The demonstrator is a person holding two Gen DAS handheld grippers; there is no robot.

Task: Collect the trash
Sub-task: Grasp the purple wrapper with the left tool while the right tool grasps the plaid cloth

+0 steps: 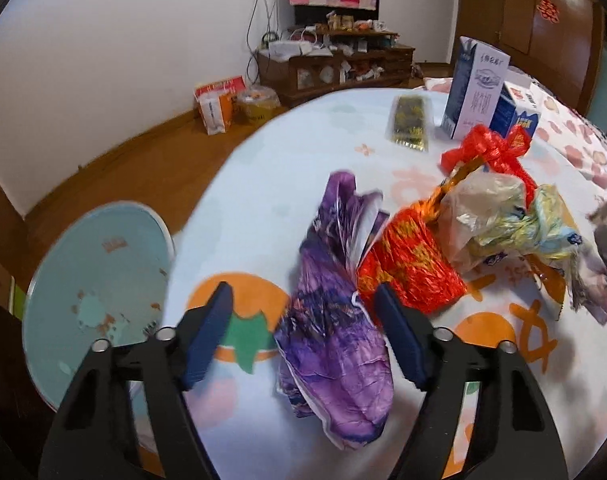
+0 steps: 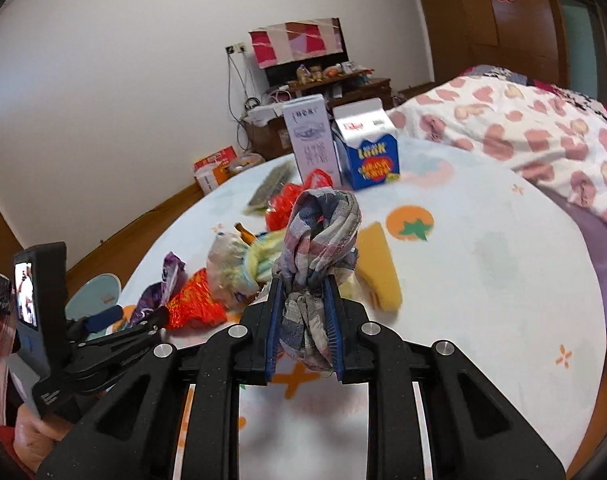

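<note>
My left gripper [image 1: 303,308] is open around the near end of a crumpled purple wrapper [image 1: 335,320] lying on the table. A red foil wrapper [image 1: 407,264], a clear plastic bag [image 1: 479,216], a yellow-blue wrapper [image 1: 543,224] and a red plastic bag [image 1: 487,152] lie behind it. My right gripper [image 2: 305,284] is shut on a knotted plaid cloth [image 2: 319,232] and holds it above the table. The left gripper [image 2: 115,320] shows at the left of the right wrist view, beside the purple wrapper [image 2: 163,284].
A pale blue bin [image 1: 95,288] stands off the table's left edge. Two cartons [image 1: 475,88] and a flat dark packet [image 1: 409,122] sit at the far side of the tablecloth [image 2: 483,280]. A yellow sponge [image 2: 377,264] lies right of the pile. A bed [image 2: 523,128] is at right.
</note>
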